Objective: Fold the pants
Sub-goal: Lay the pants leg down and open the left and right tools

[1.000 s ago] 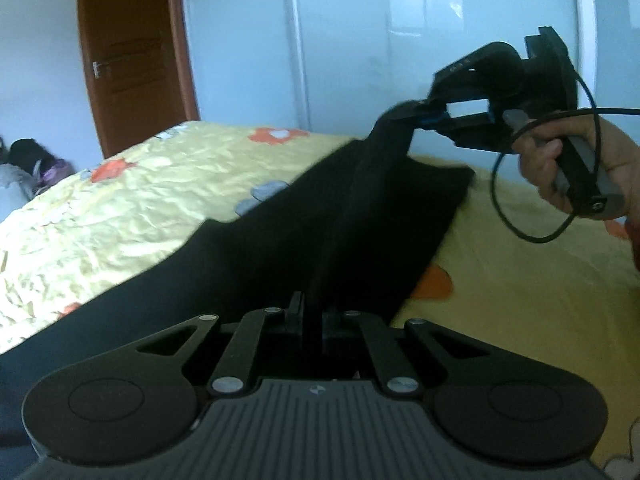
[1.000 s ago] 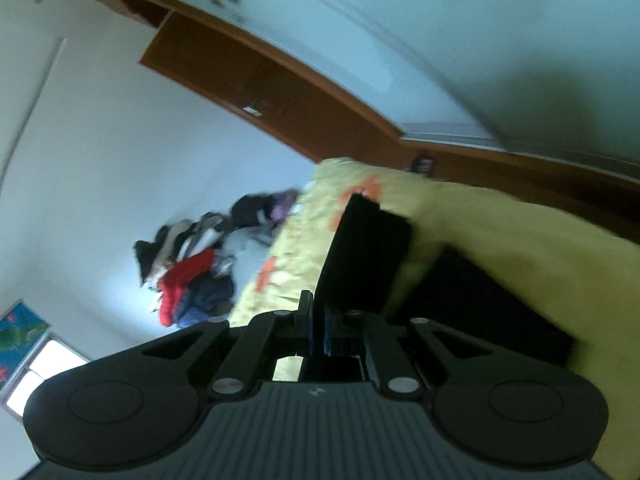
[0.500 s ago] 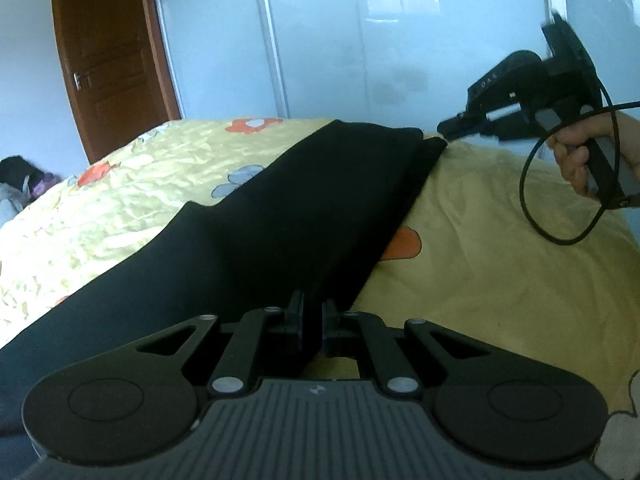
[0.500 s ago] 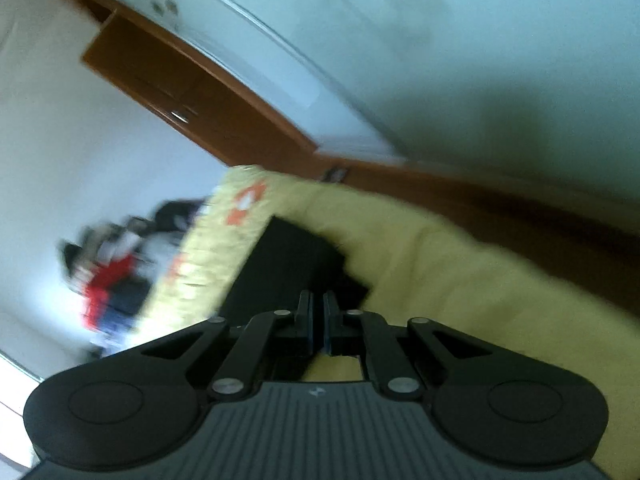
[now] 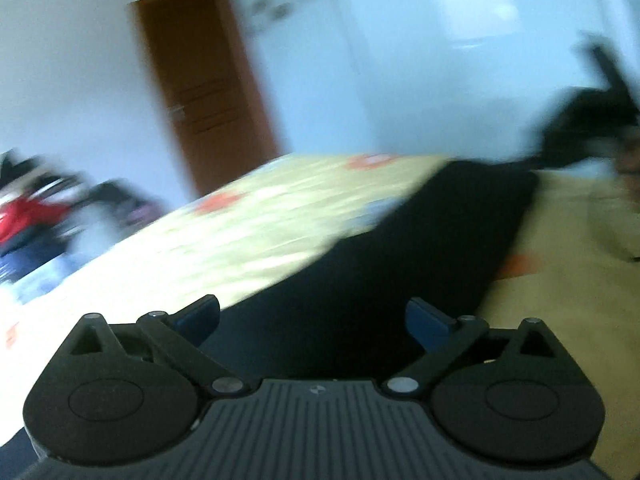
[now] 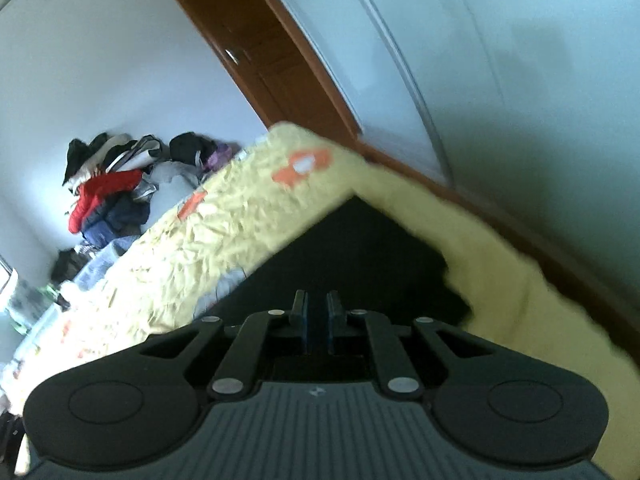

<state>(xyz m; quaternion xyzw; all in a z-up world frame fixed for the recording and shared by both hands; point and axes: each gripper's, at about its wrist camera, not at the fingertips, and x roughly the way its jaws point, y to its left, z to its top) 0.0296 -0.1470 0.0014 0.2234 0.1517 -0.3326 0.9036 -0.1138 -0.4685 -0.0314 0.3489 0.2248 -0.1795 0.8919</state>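
Observation:
Black pants [image 5: 420,248] lie in a long strip on a yellow flowered bedsheet [image 5: 248,232]. My left gripper [image 5: 312,320] is wide open just above the near part of the pants, holding nothing. In the right wrist view the pants [image 6: 360,256] lie flat near the bed's corner. My right gripper [image 6: 316,322] hovers over them with a narrow gap between its fingers and nothing in it. The right gripper shows blurred at the far right of the left wrist view [image 5: 592,128].
A brown wooden door [image 5: 204,92] and a pale wardrobe front [image 5: 420,60] stand beyond the bed. A pile of clothes [image 6: 116,192] lies at the bed's far side by the wall. The bed edge [image 6: 500,248] drops off close to the pants' end.
Both grippers have let go of the pants, which now lie flat on the bed. My left gripper has opened wide and swung left. My right gripper has opened slightly.

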